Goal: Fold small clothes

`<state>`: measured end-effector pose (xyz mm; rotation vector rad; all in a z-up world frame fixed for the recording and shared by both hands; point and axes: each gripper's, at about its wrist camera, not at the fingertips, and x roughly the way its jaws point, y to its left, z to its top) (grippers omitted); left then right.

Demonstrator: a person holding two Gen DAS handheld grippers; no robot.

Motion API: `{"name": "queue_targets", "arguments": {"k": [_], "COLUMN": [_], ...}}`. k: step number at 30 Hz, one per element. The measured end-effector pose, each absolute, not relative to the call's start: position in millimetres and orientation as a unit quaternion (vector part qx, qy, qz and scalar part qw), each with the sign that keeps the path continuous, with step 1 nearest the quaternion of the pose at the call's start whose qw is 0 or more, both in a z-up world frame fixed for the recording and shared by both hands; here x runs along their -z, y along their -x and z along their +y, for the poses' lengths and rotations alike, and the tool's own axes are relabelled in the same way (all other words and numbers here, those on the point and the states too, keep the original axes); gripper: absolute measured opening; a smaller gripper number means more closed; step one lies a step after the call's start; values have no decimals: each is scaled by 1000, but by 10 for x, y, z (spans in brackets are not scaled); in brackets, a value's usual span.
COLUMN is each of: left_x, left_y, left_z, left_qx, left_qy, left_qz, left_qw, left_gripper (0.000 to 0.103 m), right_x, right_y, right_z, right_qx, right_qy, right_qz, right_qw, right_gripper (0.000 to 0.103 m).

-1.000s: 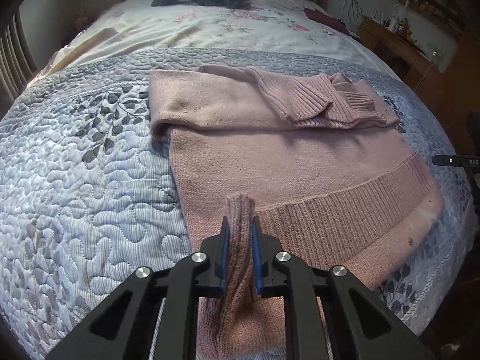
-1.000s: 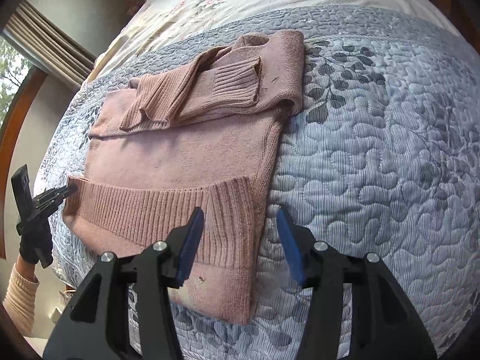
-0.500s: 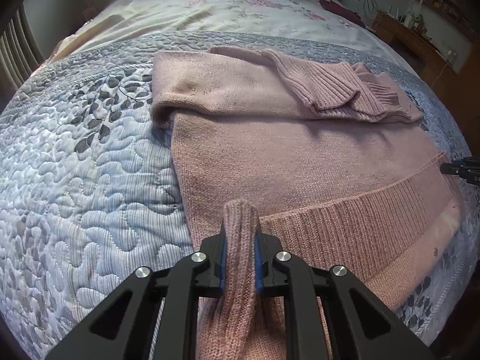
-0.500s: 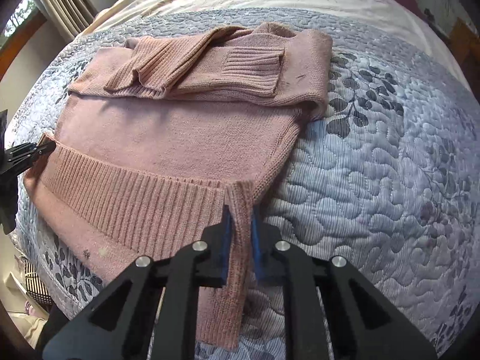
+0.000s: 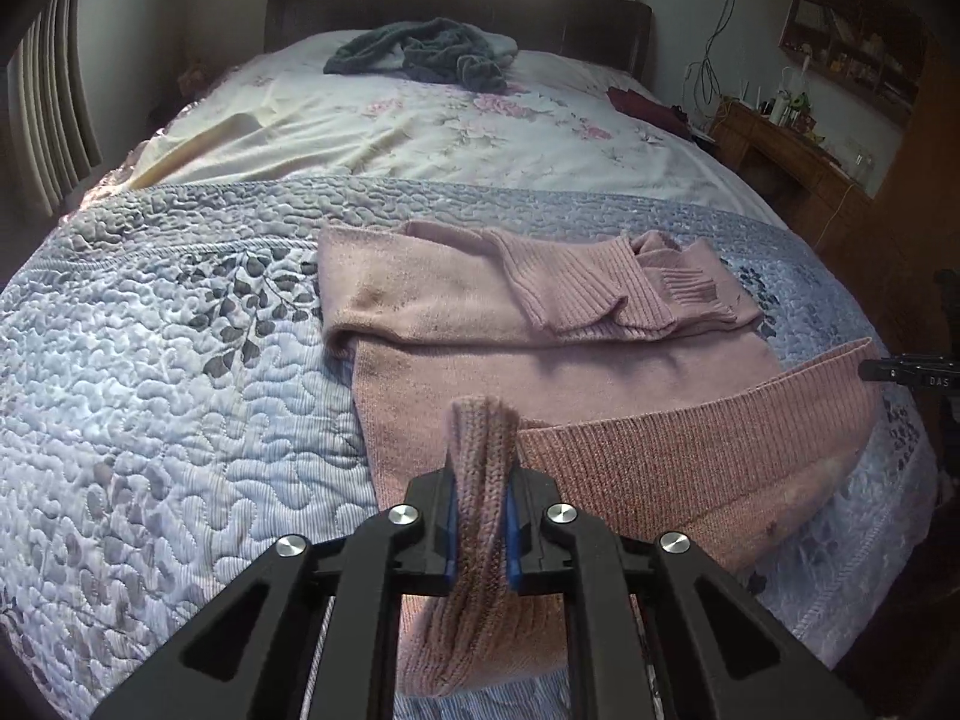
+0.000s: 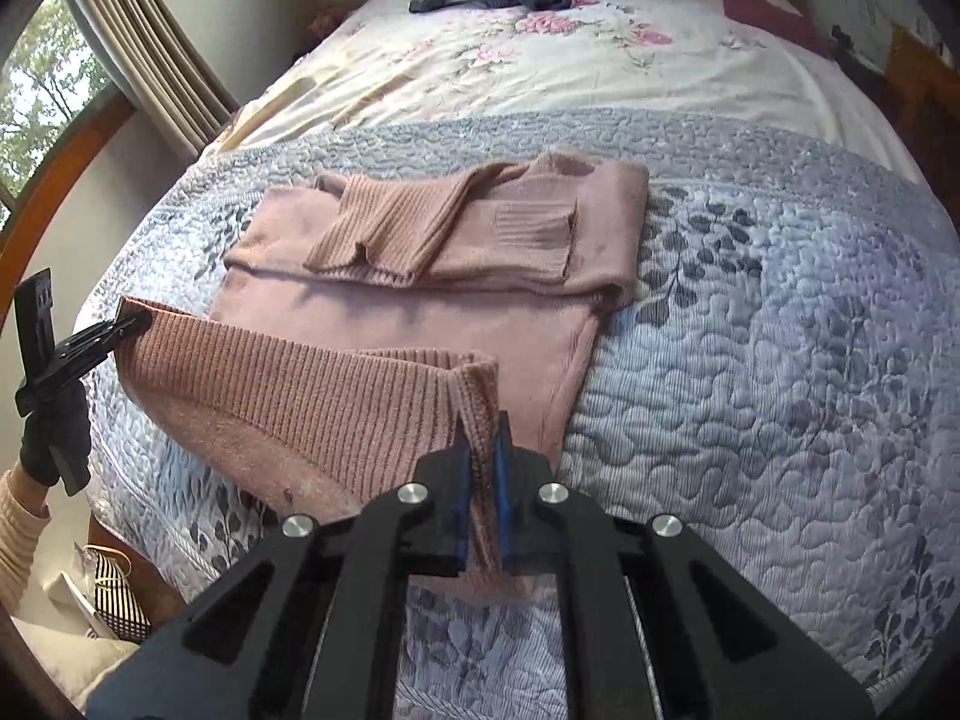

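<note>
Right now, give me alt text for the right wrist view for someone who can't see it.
The right gripper is shut on a pink sweater's ribbed hem, lifted off a grey quilted bedspread. The left gripper holds the hem's other corner; sleeves lie folded across the chest.

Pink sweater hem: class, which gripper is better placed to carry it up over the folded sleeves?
Neither alone. The left gripper and right gripper each clamp one hem corner of the pink sweater, so both should lift together.
</note>
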<state>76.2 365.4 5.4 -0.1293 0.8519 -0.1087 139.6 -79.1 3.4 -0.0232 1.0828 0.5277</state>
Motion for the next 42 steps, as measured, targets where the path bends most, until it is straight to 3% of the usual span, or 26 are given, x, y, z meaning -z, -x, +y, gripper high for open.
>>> {"name": "queue_targets", "arguments": {"k": [6,12,21,31,38,42], "left_x": [-371,-389,201,887,643,342], "left_y": [-1416,-2119,-2878,-3147,-2972,-2644], "left_z": [3680,3686,3784,3919,4144,4002], "left_qx": [38,20,-18,-55,-84,-62], "left_qy": [63,48,45,54,82,48], "left_qz": [375,358,382,446,427,402], "left_qw": [924,932,923,891,897,912], "left_gripper": [11,11,11,15,26,30], "right_x": [-353,-334,191,945,759,611], "right_y": [-2030,-2687,-3451,-3707,-3531,-3227], "right_z": [-638,-440,-198,-219,-386,-528], "right_qx": [-220,-182,-135,-93,-108,-144], "right_qy": [5,16,20,17,-3,-14], "right_qz": [481,478,506,553,551,558], "right_qw": [848,859,851,828,827,817], "right_gripper": [5,5,5,6,32,41]}}
